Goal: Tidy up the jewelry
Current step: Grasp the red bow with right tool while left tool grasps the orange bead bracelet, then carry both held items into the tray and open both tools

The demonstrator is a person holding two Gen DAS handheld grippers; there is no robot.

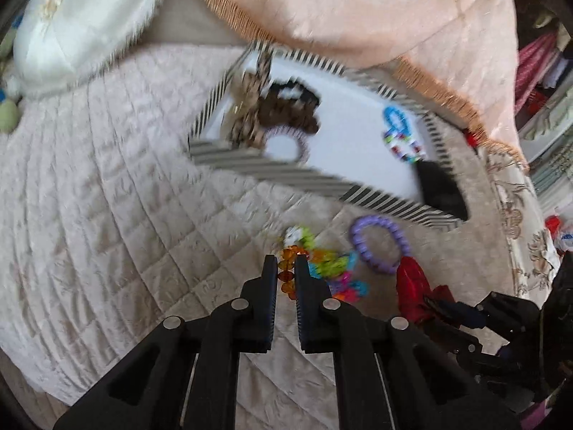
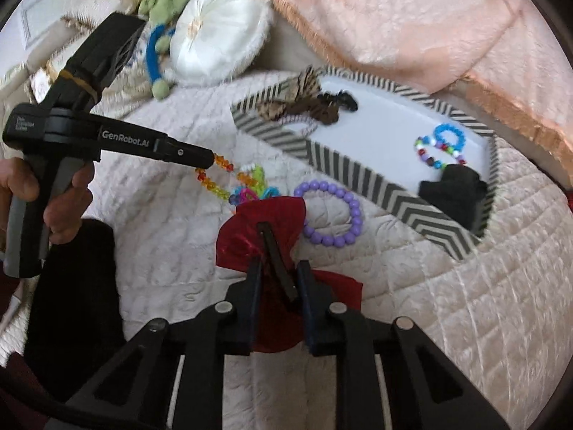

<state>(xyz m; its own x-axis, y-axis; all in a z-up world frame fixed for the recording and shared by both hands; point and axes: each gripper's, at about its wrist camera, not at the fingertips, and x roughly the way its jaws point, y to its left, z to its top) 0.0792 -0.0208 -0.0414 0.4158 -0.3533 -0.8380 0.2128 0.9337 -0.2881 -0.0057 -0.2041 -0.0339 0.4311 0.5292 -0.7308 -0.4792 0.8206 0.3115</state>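
My left gripper (image 1: 285, 263) is shut on an orange bead bracelet (image 1: 286, 272), seen from the side in the right wrist view (image 2: 211, 159), with the bracelet (image 2: 211, 182) hanging from its tip. My right gripper (image 2: 277, 268) is shut on a red satin hair bow (image 2: 265, 225) with a black clip; the bow also shows in the left wrist view (image 1: 412, 286). A purple bead bracelet (image 2: 331, 213) (image 1: 379, 247) and a multicoloured bracelet tangle (image 1: 329, 265) (image 2: 250, 186) lie on the quilt before a striped tray (image 2: 343, 165) (image 1: 272, 173).
The tray holds brown scrunchies (image 2: 304, 102), a blue bead bracelet (image 2: 449, 138), a multicoloured bracelet (image 2: 438, 156) and a black item (image 2: 454, 190). A white round cushion (image 2: 218, 32), a peach fringed pillow (image 2: 412, 18) and a green plush toy (image 2: 168, 0) lie behind on the bed.
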